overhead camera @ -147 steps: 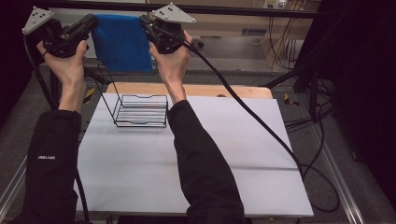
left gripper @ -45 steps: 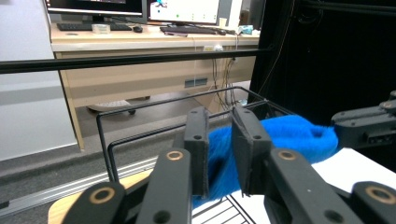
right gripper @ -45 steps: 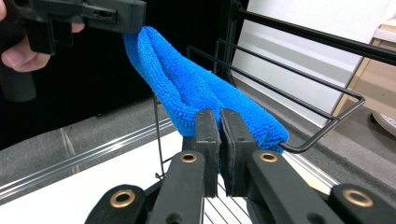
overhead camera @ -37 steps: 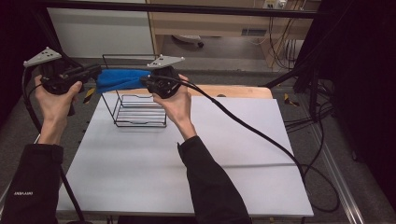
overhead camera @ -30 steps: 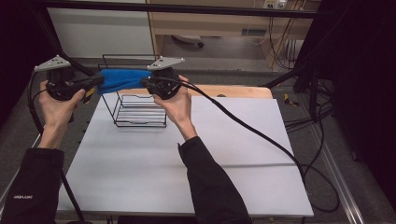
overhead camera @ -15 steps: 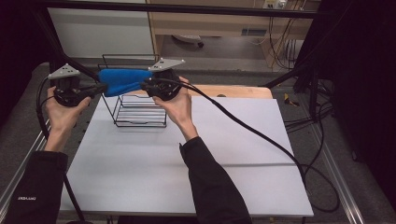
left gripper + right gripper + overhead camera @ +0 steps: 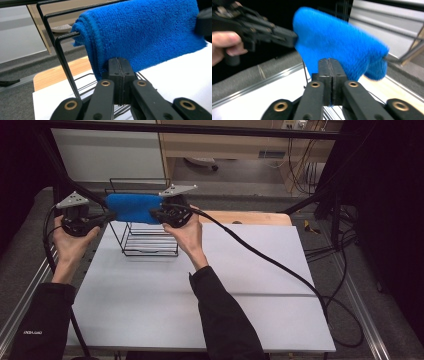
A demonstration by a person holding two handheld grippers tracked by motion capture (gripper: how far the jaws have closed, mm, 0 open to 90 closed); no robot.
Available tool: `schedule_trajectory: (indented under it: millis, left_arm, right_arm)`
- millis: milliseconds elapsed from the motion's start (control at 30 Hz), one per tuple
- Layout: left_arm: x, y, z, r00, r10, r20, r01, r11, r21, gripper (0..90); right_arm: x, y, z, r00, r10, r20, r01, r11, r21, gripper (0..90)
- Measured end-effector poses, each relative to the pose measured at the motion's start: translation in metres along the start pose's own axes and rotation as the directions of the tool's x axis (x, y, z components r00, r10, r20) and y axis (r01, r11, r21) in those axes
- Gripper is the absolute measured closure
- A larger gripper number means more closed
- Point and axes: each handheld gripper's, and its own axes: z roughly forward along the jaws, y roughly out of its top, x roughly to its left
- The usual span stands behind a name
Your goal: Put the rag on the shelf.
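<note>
A folded blue cloth [image 7: 132, 208] hangs stretched between the two hand-held grippers, above the top of a black wire rack [image 7: 145, 239] that stands on the white surface [image 7: 210, 290]. In the high view the left hand-held gripper [image 7: 106, 216] holds the cloth's left end and the right hand-held gripper [image 7: 154, 213] holds its right end, with the cloth level between them and a little in front of the rack's tall back frame.

In the left gripper view the left hand-held gripper [image 7: 119, 68] has its two black jaws pressed together on the lower edge of the cloth [image 7: 147, 35], close to the folded, layered end. The upright wires of the rack [image 7: 63, 60] stand just beside that end, and one wire touches or nearly touches the fold; which of the two is hard to tell.

In the right gripper view the right hand-held gripper [image 7: 329, 71] is likewise clamped together on the cloth [image 7: 337, 40], which is blurred there. Its jaws have just been closing, with the cloth between them. The other gripper and the fingers [image 7: 227, 45] of the person's left hand show at the far left end of the cloth.

A thick black cable [image 7: 270, 265] trails from the right gripper across the surface to its right edge. Both of the person's forearms wear dark sleeves [image 7: 225, 320]
</note>
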Motion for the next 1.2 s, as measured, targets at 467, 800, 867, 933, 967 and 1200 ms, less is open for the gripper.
schedule_trajectory:
  millis: [467,800,867,933,967,1200]
  left_arm:
    - [-0.005,-0.006,-0.006,0.9996,-0.005,0.029,0.005,0.9999,-0.012,86.9]
    - [-0.02,-0.02,-0.013,0.999,-0.012,0.044,0.011,0.9997,0.023,63.9]
    - [-0.023,-0.023,-0.013,0.9989,-0.007,0.046,0.006,0.9993,0.037,59.1]
    - [-0.026,-0.027,-0.013,0.9987,0.0,0.051,-0.003,0.9986,0.052,53.8]
    - [-0.028,-0.029,-0.012,0.9985,0.002,0.054,-0.005,0.9982,0.06,51.2]
    - [-0.044,-0.045,-0.007,0.9983,0.019,0.054,-0.024,0.9949,0.098,30.9]
  right_arm:
    - [0.0,-0.009,-0.007,0.9988,-0.036,0.032,0.036,0.999,-0.013,76.8]
    - [0.001,-0.011,-0.048,0.9986,0.0,0.053,0.002,0.999,-0.042,44.8]
    - [-0.001,-0.014,-0.056,0.9981,0.004,0.061,-0.002,0.999,-0.034,39.8]
    - [-0.003,-0.018,-0.064,0.9967,-0.001,0.082,0.003,1.0,-0.025,32.9]
    - [-0.004,-0.02,-0.068,0.9961,0.004,0.088,-0.002,1.0,-0.019,30.0]
    - [-0.022,-0.047,-0.096,0.9894,0.052,0.136,-0.053,0.999,0.0,15.2]
